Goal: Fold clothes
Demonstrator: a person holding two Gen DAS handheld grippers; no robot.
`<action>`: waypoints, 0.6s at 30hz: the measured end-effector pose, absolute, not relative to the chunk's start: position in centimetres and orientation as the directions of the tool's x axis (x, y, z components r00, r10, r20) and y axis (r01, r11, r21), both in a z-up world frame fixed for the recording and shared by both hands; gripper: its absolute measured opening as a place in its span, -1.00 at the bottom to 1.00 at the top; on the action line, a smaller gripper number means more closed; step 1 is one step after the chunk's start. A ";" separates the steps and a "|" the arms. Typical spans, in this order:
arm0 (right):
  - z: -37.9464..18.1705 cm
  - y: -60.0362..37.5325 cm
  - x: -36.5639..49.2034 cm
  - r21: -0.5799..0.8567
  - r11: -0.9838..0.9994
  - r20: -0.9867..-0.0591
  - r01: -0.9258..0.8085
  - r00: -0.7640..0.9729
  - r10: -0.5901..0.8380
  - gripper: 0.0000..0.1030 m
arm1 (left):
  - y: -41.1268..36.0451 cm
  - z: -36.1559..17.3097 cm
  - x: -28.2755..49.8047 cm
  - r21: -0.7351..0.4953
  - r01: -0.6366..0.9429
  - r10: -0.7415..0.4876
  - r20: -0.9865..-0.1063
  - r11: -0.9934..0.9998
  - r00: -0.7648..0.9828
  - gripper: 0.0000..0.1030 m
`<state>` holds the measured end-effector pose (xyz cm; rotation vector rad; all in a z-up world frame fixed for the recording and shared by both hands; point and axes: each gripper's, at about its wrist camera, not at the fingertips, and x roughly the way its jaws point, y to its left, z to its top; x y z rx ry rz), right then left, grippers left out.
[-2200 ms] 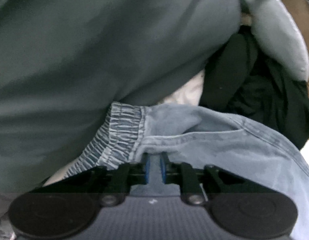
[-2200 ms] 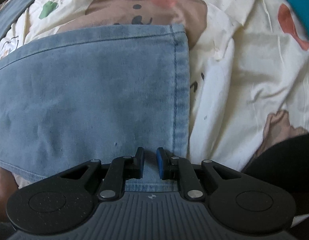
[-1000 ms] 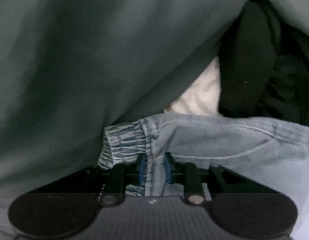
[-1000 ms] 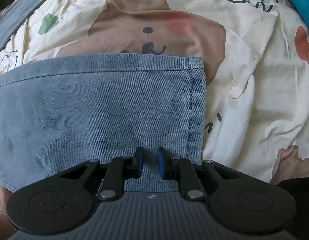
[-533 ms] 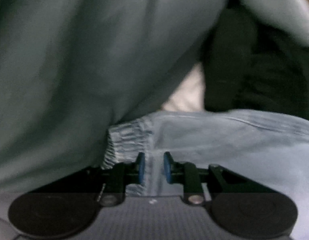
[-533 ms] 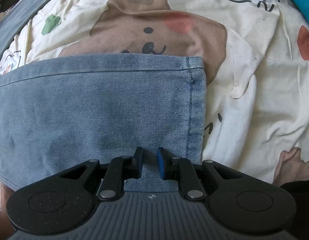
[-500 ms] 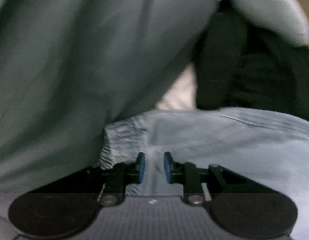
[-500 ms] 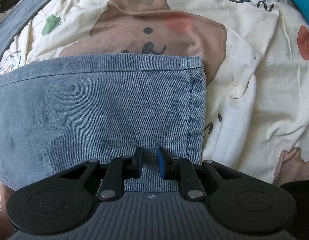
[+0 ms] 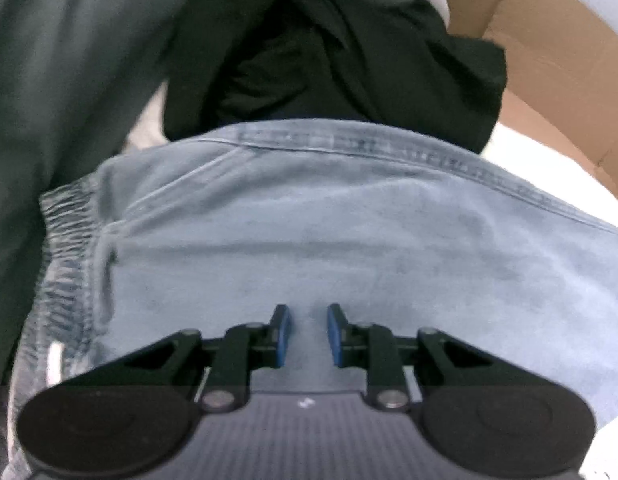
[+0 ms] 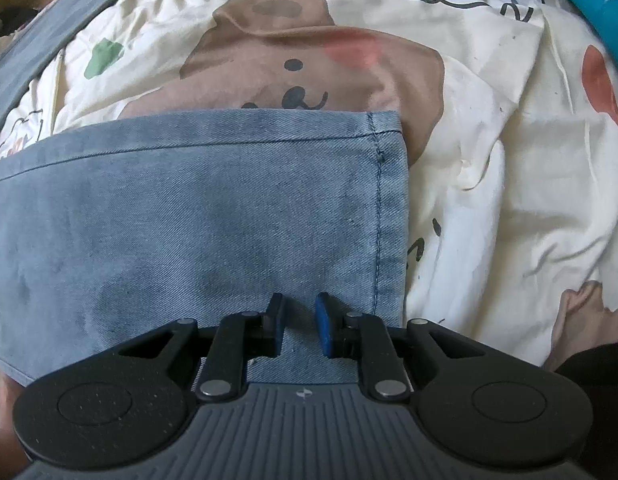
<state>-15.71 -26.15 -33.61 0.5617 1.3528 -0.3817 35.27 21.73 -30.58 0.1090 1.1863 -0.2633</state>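
Light blue jeans lie on a cream printed sheet. In the left wrist view their waist end (image 9: 309,216) fills the middle, with the elastic waistband (image 9: 65,248) at the left. My left gripper (image 9: 307,334) is shut on the denim near the waistband. In the right wrist view the leg end (image 10: 189,216) lies flat, its stitched hem (image 10: 389,216) at the right. My right gripper (image 10: 300,326) is shut on the near edge of the leg by the hem.
A dark grey-green garment (image 9: 69,72) hangs at the left and a black garment (image 9: 329,60) lies behind the waist. A cardboard box (image 9: 549,60) stands at the right. The sheet's bear print (image 10: 309,52) lies beyond the hem, and a teal item (image 10: 601,8) at the far right.
The left gripper has pulled the waist end back and out from under the grey-green garment, so more denim shows. The right gripper and the leg end have hardly moved.
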 end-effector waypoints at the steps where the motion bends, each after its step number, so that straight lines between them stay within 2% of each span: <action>1: -33.6 -26.2 -15.7 0.157 0.812 -0.981 0.562 0.185 0.061 -0.54 | 21.2 -31.1 35.7 -0.047 0.253 -0.138 -0.925 0.966 0.354 -0.57; 8: -35.0 -25.7 -13.8 0.162 0.812 -0.980 0.560 0.189 0.065 -0.54 | 19.8 -31.4 38.8 -0.026 0.165 -0.096 -0.899 0.986 0.428 -0.58; 18: -34.1 -26.2 -14.3 0.163 0.808 -0.978 0.566 0.203 0.055 -0.54 | 18.4 -31.3 41.7 0.003 0.154 -0.065 -0.896 0.988 0.440 -0.60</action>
